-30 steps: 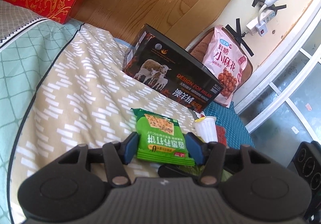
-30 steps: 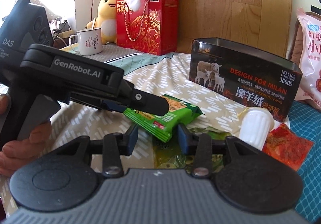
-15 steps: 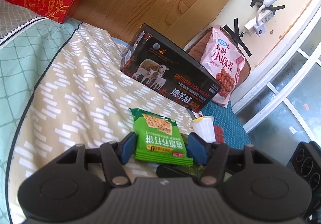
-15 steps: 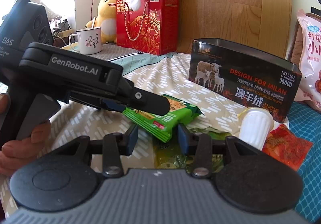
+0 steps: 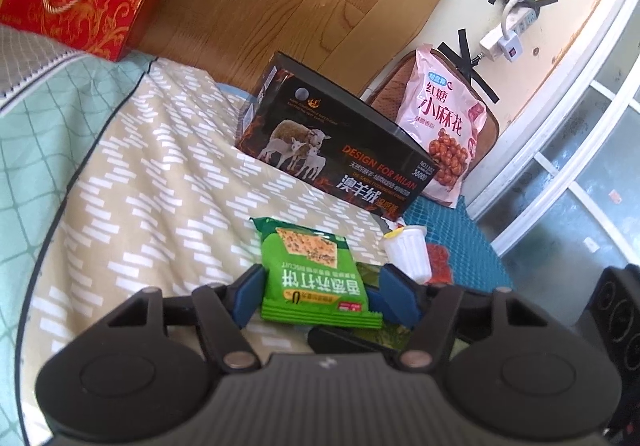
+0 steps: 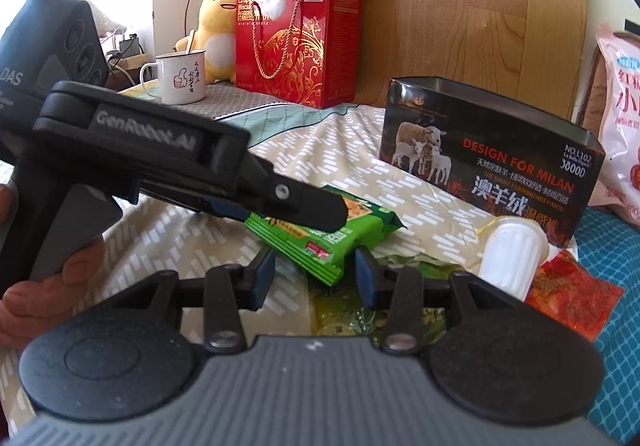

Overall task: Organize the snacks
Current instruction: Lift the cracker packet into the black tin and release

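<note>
- Biscuits (image 5: pixel 316 278), one green pack, sit between the left claw (image 5: pixel 320 296) pads (which have just been opening), short of the black box (image 5: pixel 340 154), long axis pointing at it.
- Left claw: spread, a gap showing on its right side.
- Right claw (image 6: pixel 316 274): has just been closing, its pads apart, flanking the pack's near corner; contact unclear.
- Near the box: one white cup (image 6: pixel 512 254), one red packet (image 6: pixel 572 294), one pink bag (image 5: pixel 444 126).

Left tool releasing the packet

The left tool (image 5: pixel 318 296) jaws have just been opening around the green rectangular foil biscuit packet (image 5: pixel 316 278); right tool (image 6: pixel 316 276) jaws have closed slightly.
</note>
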A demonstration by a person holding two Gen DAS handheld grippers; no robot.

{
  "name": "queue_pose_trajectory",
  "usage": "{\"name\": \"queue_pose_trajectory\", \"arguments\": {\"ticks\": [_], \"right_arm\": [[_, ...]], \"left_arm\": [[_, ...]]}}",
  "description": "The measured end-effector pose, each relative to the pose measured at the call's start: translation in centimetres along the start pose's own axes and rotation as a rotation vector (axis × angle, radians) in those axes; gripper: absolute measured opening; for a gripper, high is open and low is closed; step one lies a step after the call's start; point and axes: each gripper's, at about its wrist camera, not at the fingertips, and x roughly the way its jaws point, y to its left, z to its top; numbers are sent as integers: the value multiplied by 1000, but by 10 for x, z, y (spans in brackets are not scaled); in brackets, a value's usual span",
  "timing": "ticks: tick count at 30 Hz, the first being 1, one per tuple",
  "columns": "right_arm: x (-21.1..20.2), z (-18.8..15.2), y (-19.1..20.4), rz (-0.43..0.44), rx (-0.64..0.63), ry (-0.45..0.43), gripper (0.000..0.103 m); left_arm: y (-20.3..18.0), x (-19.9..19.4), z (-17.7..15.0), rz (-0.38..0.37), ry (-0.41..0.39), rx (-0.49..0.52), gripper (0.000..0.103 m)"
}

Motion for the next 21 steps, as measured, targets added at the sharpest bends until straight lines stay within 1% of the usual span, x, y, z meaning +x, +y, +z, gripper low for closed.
{"name": "queue_pose_trajectory", "arguments": {"ticks": [5, 8, 10, 12, 16, 19, 21], "right_arm": [[-6, 0, 2, -15, -2, -51, 41], [-12, 4, 1, -12, 8, -82, 41], [-18, 10, -1, -16, 9, -110, 41], [-24, 17, -5, -31, 5, -142, 41], [-31, 35, -25, -65, 22, -193, 41], [-30, 51, -50, -82, 71, -205, 41], [-27, 60, -69, -89, 112, -206, 41]], "left_arm": [[1, -10, 2, -16, -43, -7, 55], [-5, -16, 8, -17, -50, -17, 55], [-14, -20, 18, -22, -58, -14, 55], [-27, -23, 31, -27, -76, 21, 55], [-60, -21, 63, -44, -119, 143, 55], [-79, -7, 86, -64, -136, 214, 55], [-85, 9, 99, -73, -133, 237, 55]]}}
